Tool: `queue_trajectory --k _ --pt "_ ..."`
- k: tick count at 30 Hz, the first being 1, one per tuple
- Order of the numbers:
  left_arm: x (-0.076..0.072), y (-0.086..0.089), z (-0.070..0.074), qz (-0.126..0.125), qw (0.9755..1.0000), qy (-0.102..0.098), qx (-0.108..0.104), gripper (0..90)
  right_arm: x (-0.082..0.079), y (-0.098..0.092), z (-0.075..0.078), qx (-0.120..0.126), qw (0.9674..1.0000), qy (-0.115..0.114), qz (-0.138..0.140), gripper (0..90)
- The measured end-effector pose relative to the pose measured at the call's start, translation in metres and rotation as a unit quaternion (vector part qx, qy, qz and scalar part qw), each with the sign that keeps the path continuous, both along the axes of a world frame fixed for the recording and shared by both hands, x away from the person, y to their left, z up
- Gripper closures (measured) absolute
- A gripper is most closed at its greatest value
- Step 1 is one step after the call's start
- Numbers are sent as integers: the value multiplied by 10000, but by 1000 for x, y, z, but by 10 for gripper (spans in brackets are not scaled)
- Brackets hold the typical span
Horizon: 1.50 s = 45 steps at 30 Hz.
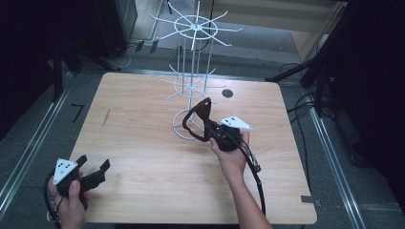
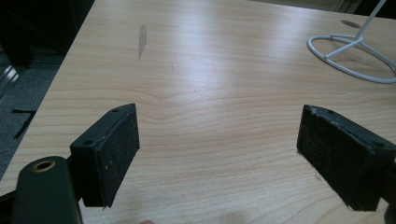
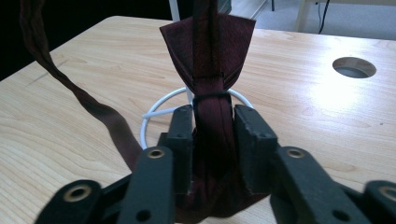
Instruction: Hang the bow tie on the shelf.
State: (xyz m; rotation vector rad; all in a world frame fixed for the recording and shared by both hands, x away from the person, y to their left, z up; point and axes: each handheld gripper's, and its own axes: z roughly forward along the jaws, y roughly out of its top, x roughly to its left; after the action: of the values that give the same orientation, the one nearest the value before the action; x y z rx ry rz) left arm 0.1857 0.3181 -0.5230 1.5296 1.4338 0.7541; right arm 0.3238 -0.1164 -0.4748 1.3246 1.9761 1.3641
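Beside the white wire display rack (image 1: 192,71) on the pale wooden table (image 1: 143,157): keep the right gripper (image 3: 212,126) steady, jaws nearly shut and pinching the dark maroon fabric bow tie (image 3: 208,51) at its knot; lift toward a rack arm, letting the strap loop (image 1: 193,119) hang free of the rack's ring base (image 1: 184,129). Left gripper (image 2: 217,144), well away from the rack, wide open, holding nothing. Bow tie: matte woven cloth, pleated at the knot, thin strap trailing.
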Motion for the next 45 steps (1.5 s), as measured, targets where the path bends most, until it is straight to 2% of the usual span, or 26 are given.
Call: queue_trajectory --k 3,6,13,20,27,32,45 --pt "0 0 0 -8 10000 3 1 139 1 -3 1 95 9999 42 -32 582" --pt "0 0 0 0 10000 -3 2 139 -1 -6 4 115 9999 -24 -33 442" --pt "-1 0 0 7 10000 -27 22 139 -11 -17 17 70 9999 -81 27 289" --pt "0 0 0 -11 10000 -10 29 139 -22 -33 25 103 9997 -200 -6 247" --pt "0 0 0 -18 10000 0 34 139 -37 -65 24 289 9989 -318 -170 209" --pt "0 -1 0 -7 10000 -11 45 139 -44 -81 18 336 9987 -323 -188 160" --pt "0 -1 0 3 10000 -15 43 139 -61 -109 -3 259 9988 -206 -370 153"
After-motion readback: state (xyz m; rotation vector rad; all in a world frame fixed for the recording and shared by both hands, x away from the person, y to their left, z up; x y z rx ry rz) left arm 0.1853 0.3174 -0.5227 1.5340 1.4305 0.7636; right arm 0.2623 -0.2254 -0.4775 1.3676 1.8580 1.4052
